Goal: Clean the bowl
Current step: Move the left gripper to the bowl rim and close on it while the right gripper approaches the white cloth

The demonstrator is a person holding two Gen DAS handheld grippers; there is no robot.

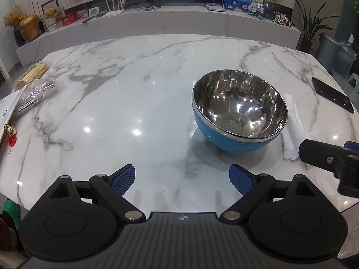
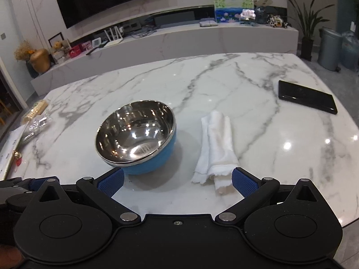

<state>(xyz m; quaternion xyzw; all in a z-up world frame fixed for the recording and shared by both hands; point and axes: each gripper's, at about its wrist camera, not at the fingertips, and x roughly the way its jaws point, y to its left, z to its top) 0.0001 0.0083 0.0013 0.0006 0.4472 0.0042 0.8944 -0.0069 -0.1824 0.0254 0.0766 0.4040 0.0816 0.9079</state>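
A blue bowl [image 1: 237,112] with a shiny steel inside stands upright on the white marble table [image 1: 134,89]; it also shows in the right wrist view [image 2: 136,136]. A rolled white cloth [image 2: 216,150] lies just right of the bowl, also seen in the left wrist view [image 1: 291,130]. My left gripper [image 1: 182,179] is open and empty, near the table's front edge, left of and nearer than the bowl. My right gripper [image 2: 178,182] is open and empty, low over the table in front of the bowl and cloth; its right pad [image 2: 243,182] is beside the cloth's near end.
A black phone [image 2: 307,96] lies at the right of the table. A pack of bamboo skewers [image 1: 33,74], a clear plastic bag [image 1: 36,94] and papers lie at the left edge. A low marble shelf [image 1: 157,22] stands beyond the table.
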